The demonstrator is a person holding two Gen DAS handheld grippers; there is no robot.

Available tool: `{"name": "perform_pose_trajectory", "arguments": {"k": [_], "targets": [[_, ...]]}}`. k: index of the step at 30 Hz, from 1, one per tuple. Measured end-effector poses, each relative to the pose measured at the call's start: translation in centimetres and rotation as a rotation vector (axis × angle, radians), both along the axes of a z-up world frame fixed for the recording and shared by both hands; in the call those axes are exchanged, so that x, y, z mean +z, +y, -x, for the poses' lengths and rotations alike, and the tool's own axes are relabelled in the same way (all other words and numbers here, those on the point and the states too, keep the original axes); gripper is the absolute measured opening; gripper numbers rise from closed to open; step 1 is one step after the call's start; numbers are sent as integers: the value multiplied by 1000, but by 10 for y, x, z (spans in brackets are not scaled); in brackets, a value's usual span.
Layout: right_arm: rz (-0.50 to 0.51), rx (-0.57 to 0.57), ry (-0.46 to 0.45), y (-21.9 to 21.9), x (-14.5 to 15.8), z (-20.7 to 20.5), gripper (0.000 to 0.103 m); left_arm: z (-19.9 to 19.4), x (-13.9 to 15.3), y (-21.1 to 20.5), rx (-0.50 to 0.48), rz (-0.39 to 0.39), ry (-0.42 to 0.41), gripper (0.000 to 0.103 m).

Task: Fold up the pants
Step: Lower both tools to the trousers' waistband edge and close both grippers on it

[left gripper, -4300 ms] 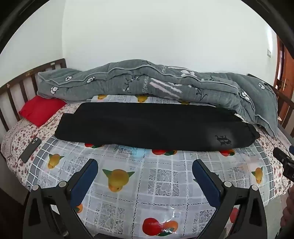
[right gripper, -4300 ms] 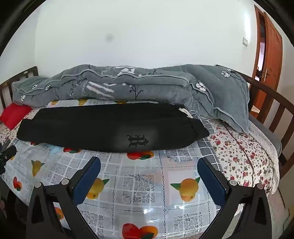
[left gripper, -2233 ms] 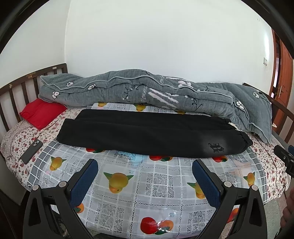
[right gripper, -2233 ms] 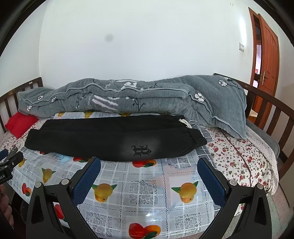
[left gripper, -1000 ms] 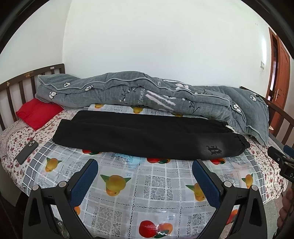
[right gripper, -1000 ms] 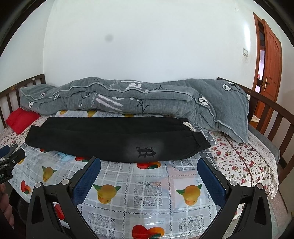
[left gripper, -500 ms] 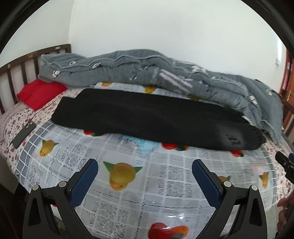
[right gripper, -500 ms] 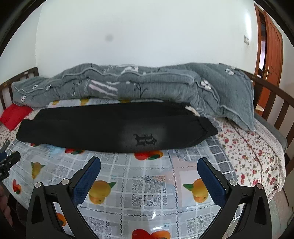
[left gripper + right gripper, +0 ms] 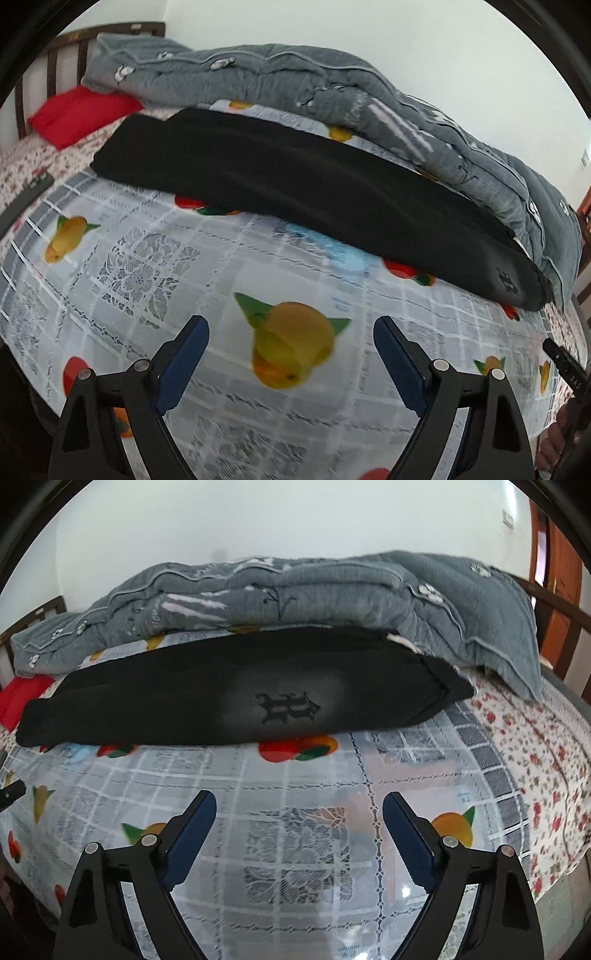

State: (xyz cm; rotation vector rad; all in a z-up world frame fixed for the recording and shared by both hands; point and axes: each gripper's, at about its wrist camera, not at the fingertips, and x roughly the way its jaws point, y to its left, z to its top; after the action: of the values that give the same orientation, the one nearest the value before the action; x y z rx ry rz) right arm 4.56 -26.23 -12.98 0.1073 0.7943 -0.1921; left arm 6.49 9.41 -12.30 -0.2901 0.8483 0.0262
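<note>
Black pants (image 9: 295, 184) (image 9: 207, 694) lie folded lengthwise in a long strip across the bed, an embroidered logo (image 9: 286, 707) near their right end. My left gripper (image 9: 291, 332) hovers over the fruit-print cover in front of the pants' middle, jaws closing, nothing between its blue pads. My right gripper (image 9: 299, 805) hangs above the cover just short of the logo end, jaws also closing, with nothing between them. Neither touches the pants. The right gripper's tip (image 9: 565, 365) shows at the left view's right edge.
A grey quilt (image 9: 332, 85) (image 9: 314, 590) is bunched along the wall behind the pants. A red pillow (image 9: 81, 110) and a dark phone (image 9: 26, 192) lie at the bed's left end. Wooden bed rails (image 9: 554, 602) stand at the right, with a door (image 9: 557, 572) beyond.
Both grippers have dropped and come closer to the bed, tilting further downward, and the left one has rolled. Their jaws have narrowed a little. The pants lie as before.
</note>
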Motion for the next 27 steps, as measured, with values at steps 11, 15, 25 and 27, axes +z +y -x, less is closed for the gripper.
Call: {"name": "perform_pose_trajectory", "arguments": {"k": [11,15,25,27], "targets": [[-63,-88,66,-37,-43,-32,81,-49,-32,38,86,11,21,90],[-103,-97,44,-46,-42,-45,81,-65,-31,52,91,90,-1,90],[-265,-129,-6,-71,-41,-73,70,-112,-37,92,122,310,0,67],[-297,-136,-12,-77,-41,-79,68,-119,-41,103,145,365,-2,61]]}}
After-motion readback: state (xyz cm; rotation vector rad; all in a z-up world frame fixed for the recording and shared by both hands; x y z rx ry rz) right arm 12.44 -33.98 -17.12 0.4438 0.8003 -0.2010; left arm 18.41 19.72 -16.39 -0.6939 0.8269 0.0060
